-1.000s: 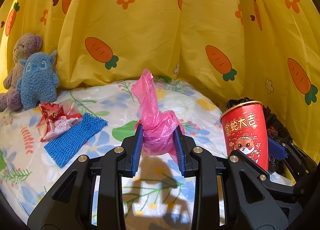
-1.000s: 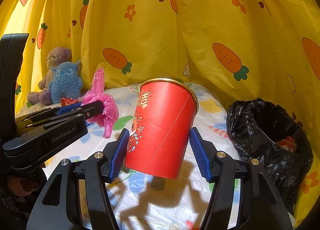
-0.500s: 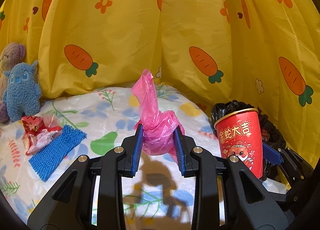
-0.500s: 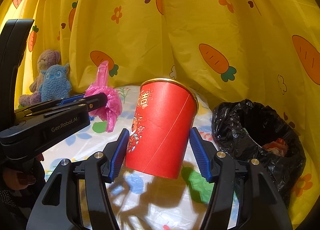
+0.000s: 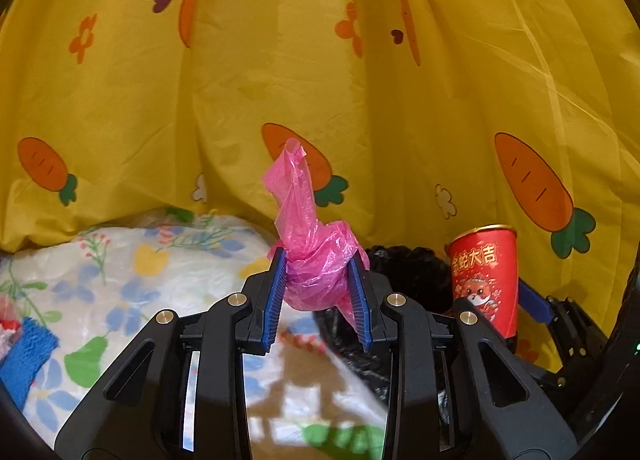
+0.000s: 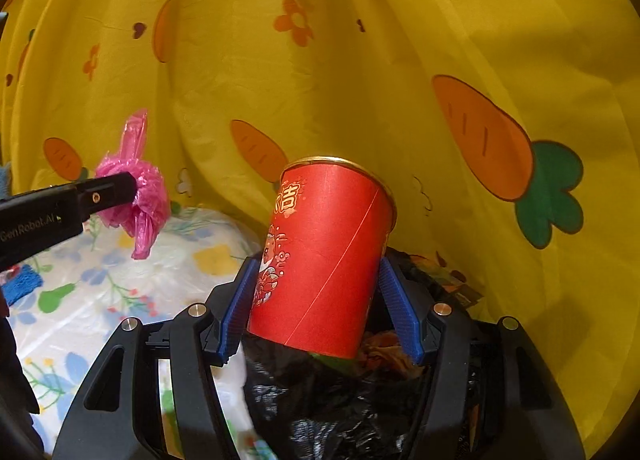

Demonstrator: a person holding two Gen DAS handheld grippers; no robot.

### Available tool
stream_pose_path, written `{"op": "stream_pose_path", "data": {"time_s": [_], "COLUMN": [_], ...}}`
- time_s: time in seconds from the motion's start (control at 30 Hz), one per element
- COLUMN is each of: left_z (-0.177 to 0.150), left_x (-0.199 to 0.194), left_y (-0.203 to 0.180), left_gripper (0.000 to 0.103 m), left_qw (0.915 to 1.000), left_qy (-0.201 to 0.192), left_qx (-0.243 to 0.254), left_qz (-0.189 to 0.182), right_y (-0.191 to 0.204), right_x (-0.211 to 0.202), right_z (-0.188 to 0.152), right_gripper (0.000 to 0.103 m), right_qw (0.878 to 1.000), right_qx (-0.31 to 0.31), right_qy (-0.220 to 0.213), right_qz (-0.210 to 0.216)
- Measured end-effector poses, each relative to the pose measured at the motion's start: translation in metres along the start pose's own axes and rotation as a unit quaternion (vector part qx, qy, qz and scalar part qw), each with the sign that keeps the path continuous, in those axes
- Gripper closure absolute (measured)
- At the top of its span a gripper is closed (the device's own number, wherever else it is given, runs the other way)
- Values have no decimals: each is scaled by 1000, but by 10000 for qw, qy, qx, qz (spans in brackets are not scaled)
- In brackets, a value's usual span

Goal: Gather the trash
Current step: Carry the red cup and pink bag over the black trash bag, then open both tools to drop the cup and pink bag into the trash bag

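The left gripper (image 5: 318,292) is clamped on a crumpled pink plastic bag (image 5: 314,260) in front of the yellow carrot curtain (image 5: 280,60), with the red paper cup (image 5: 485,276) off right, probably over the black trash bag (image 5: 404,272).

I count two hand-held grippers: my left hand-held gripper (image 5: 318,296) and my right hand-held gripper (image 6: 320,300). I see one pink plastic bag (image 5: 316,272), one red paper cup (image 6: 324,260) and one black trash bag (image 6: 340,400) at 6 o'clock. One blue knitted cloth (image 5: 24,356) sits at 8 o'clock.
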State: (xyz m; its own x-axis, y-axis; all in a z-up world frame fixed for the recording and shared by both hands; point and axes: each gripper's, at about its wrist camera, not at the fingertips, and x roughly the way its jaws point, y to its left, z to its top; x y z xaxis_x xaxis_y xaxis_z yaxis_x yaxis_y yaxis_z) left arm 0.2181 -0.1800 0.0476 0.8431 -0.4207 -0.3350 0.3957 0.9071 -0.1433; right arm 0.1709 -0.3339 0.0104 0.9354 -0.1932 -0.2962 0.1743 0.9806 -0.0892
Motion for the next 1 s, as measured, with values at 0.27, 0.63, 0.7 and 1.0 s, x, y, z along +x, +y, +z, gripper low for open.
{"op": "stream_pose_path", "data": {"time_s": [0.27, 0.63, 0.7, 1.0], "left_z": [-1, -19, -23, -22], "left_x": [60, 111, 115, 78], "left_y": [-35, -48, -47, -10], "left_gripper": [73, 62, 36, 11], "left_qw": [9980, 9871, 9865, 9960], "left_qy": [220, 751, 850, 501], "left_qx": [26, -142, -171, -448], "left_qz": [-590, -1407, -1390, -588], "right_y": [-27, -39, -40, -36], "right_x": [34, 48, 45, 22], "right_z": [-12, -25, -27, -30], "right_gripper": [42, 31, 30, 24], "right_qw": [9990, 9978, 9978, 9984], "right_qx": [67, 30, 12, -30], "right_qy": [175, 344, 359, 301], "right_qz": [-413, -566, -552, -475]}}
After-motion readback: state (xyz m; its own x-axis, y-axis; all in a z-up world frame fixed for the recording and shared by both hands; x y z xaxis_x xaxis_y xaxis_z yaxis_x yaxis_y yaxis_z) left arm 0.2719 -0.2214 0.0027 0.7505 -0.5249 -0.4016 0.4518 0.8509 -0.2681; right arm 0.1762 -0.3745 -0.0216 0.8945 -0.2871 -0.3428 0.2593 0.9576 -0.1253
